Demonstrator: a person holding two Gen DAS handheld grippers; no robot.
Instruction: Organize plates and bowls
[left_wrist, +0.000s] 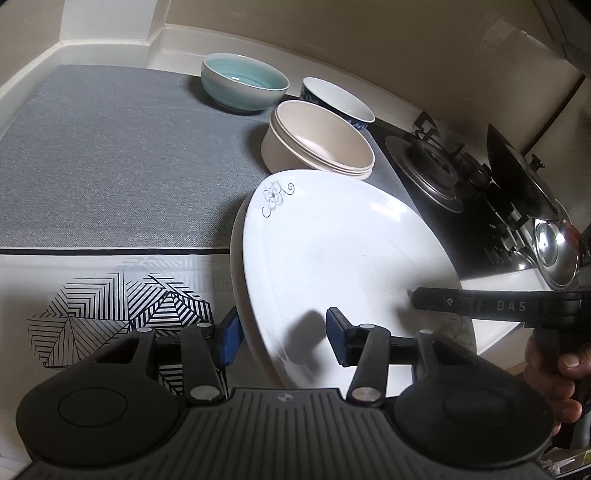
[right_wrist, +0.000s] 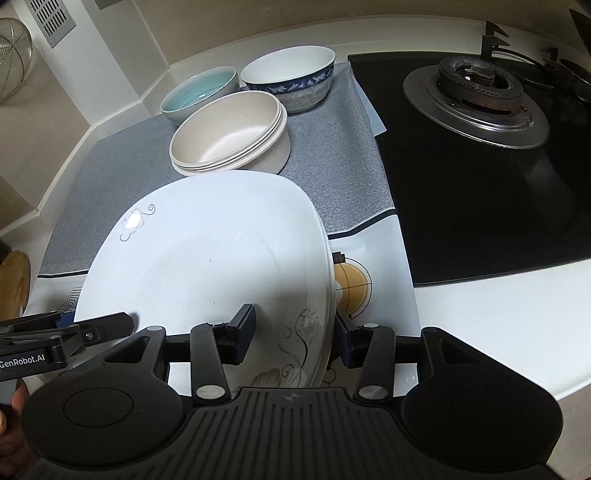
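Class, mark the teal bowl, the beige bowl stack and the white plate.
teal bowl (left_wrist: 243, 86), left wrist view, inner wall.
beige bowl stack (right_wrist: 225, 136), right wrist view, inside the top bowl.
white plate (right_wrist: 207, 258), right wrist view, centre.

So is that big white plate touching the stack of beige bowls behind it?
Cannot tell. In both wrist views the white plate's far rim overlaps the beige bowls, hiding any gap or contact.

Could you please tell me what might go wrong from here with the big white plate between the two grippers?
1. The white plate is tilted, and each gripper straddles one edge with a visible gap at the left gripper and right gripper; it could slip.
2. Its far edge sits close to the stacked beige bowls; a push forward might knock them.
3. The gas burner lies close on the right.
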